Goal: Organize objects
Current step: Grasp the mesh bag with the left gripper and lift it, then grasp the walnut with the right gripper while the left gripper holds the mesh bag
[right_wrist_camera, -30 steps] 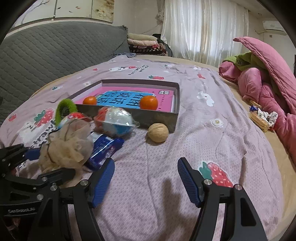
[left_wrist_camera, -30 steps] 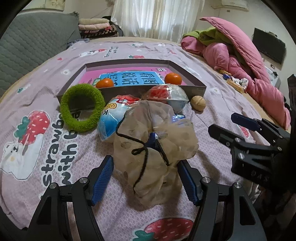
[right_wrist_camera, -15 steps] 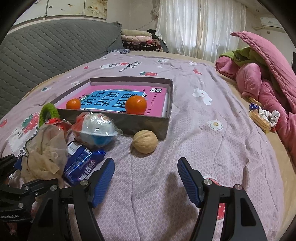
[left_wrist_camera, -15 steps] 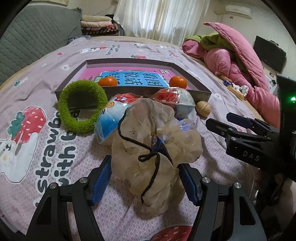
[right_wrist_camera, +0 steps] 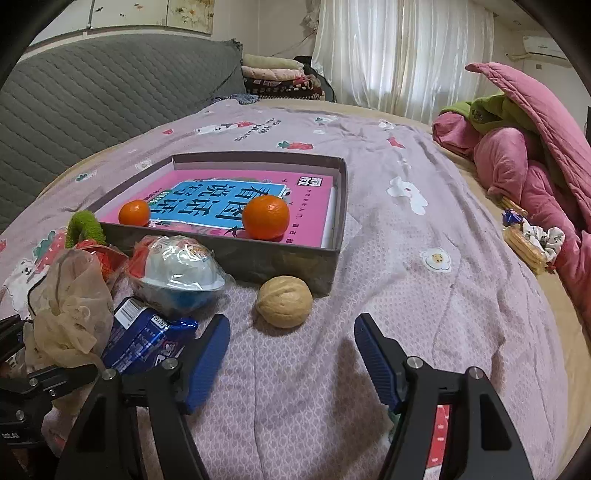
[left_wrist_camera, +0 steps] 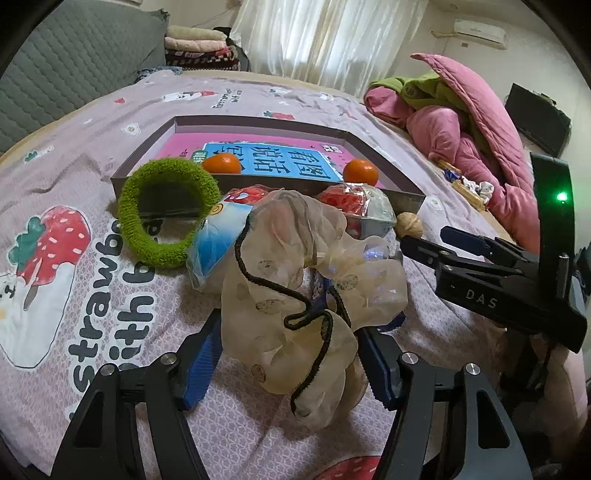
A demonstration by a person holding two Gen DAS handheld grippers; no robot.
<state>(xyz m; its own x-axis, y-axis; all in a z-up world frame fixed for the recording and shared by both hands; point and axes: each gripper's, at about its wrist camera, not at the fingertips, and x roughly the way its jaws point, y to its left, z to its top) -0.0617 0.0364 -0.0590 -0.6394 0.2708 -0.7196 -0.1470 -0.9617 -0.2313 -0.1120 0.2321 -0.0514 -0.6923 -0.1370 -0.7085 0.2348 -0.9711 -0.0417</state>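
the sheer beige scrunchie (left_wrist_camera: 306, 295) is clamped between the left gripper (left_wrist_camera: 291, 354) pads; the walnut (right_wrist_camera: 284, 301) is found just ahead of the released right gripper (right_wrist_camera: 291, 350) (nearer hand).

A wide bed (right_wrist_camera: 388, 280) fills the room, spread with a mauve sheet printed with strawberries and small animals. A grey quilted headboard (right_wrist_camera: 110, 96) rises along its left side, with folded blankets (right_wrist_camera: 277, 74) stacked past its end. White sheer curtains (right_wrist_camera: 402, 51) glow with daylight on the far wall. A crumpled pink quilt (right_wrist_camera: 532, 155) is heaped at the right, an air conditioner (left_wrist_camera: 478, 30) is mounted high, and a dark screen (left_wrist_camera: 537, 118) stands at the far right.
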